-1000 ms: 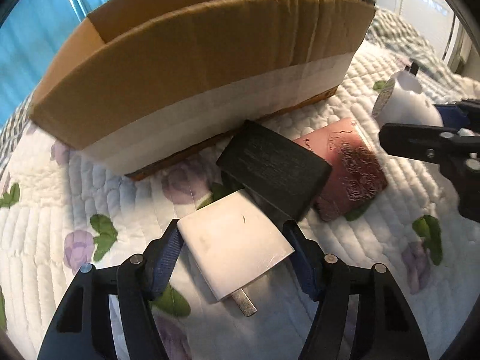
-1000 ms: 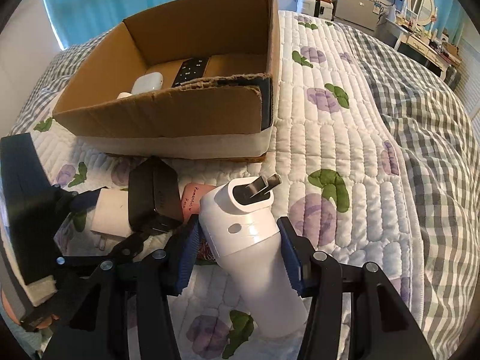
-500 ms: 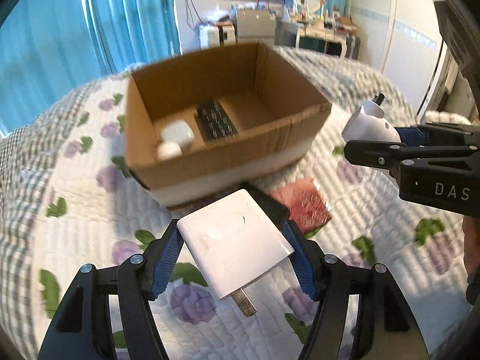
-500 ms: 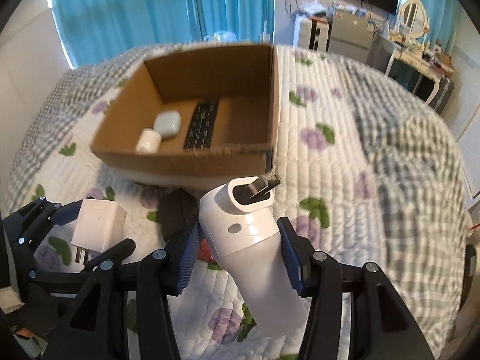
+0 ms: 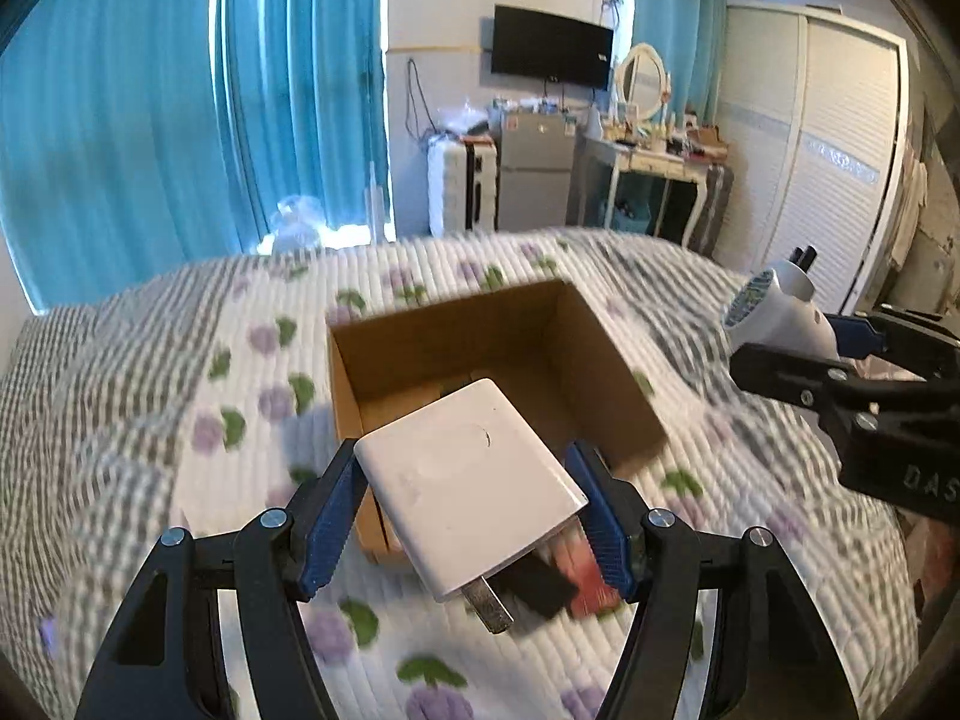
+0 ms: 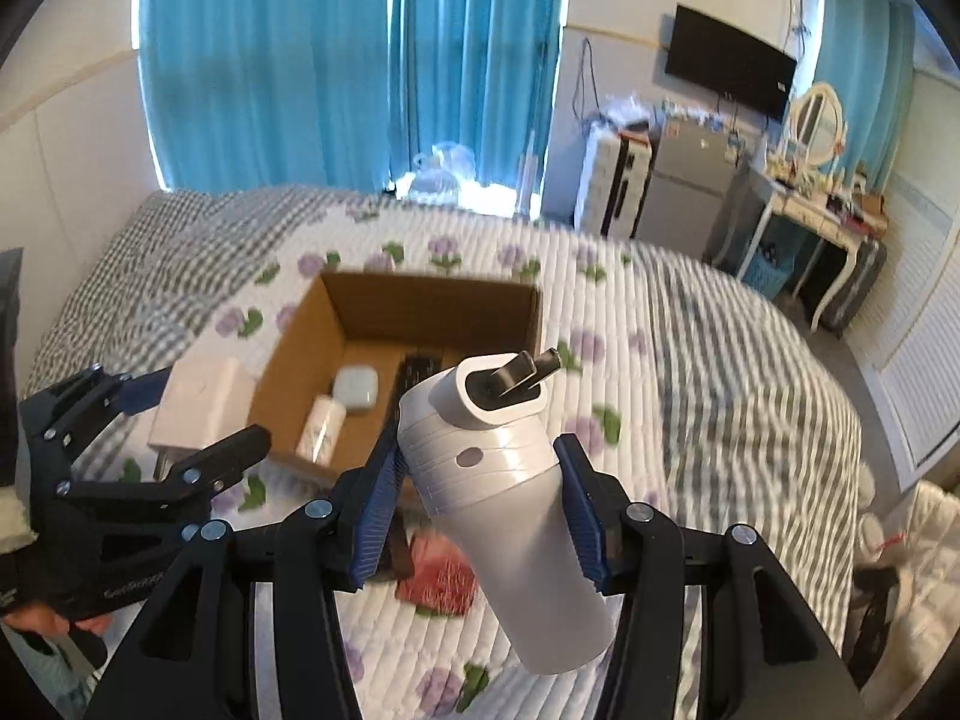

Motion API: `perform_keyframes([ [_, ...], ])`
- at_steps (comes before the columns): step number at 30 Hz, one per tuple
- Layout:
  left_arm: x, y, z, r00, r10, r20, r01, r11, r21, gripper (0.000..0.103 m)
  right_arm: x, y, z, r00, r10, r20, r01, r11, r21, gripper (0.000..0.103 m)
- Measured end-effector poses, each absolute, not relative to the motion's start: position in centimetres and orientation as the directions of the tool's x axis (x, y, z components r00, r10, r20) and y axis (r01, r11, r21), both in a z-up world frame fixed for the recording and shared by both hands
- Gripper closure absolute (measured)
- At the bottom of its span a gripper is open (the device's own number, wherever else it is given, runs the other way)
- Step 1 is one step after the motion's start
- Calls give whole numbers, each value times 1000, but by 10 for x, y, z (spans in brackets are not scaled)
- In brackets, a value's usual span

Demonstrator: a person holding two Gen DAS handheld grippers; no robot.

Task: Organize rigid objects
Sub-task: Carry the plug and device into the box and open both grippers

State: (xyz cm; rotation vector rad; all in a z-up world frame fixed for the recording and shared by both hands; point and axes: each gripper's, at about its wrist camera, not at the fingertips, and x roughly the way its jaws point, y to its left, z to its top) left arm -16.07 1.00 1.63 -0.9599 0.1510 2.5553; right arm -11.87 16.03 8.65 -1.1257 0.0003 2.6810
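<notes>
Left gripper [image 5: 468, 516] fingers [image 5: 329, 510] clamped on both sides of a white charger [image 5: 465, 474], flat square block, metal prong sticking out its lower end, faint scuff on top face. Charger is lifted, hanging over the near edge of the cardboard box [image 5: 600, 372]. Right gripper [image 6: 477, 510] fingers [image 6: 377, 507] closed tight on a white bottle [image 6: 510, 498], held up off the bed, tilted, cap end away from camera. Bottle: pale matte body, ridged band under the cap, small oval button, dark grey flip spout sticking up from the lid. From the left wrist view same bottle [image 5: 780, 315] shows at far right with a bluish round label on it.

Box sits open-topped on the quilt [image 6: 690, 360], brown, flaps gone or folded, can't tell. Inside: white earbud case [image 6: 356, 387], small white cylinder tube [image 6: 321, 429] lying next to it, black remote [image 6: 420, 372] along the floor, partly hidden by the bottle.

On the quilt in front of the box: red pouch [image 6: 441, 579] and a black flat item [image 5: 537, 585], both blurred, under the grippers.
</notes>
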Motion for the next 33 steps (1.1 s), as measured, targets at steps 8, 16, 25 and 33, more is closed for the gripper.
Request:
perform_keyframes([
  [8,-219,20,28,-708,297,-640,-379,-926,-11,34,-170,167,122,-714,216,-666,-200,-975,-102,53],
  [16,-275,37,-17,-651,268,-710,-371,-928,-9,34,-222,183,105,-703,199,-682,-194,-977,-86,53],
  [25,-295,52,-61,-615,235,-753,-391,-920,32,34,-262,209,48,-659,165,-734,-193,-980,-47,53],
  [33,-293,52,-69,-615,228,-755,-390,-920,40,27,-279,213,24,-635,154,-757,-196,-980,-35,52],
])
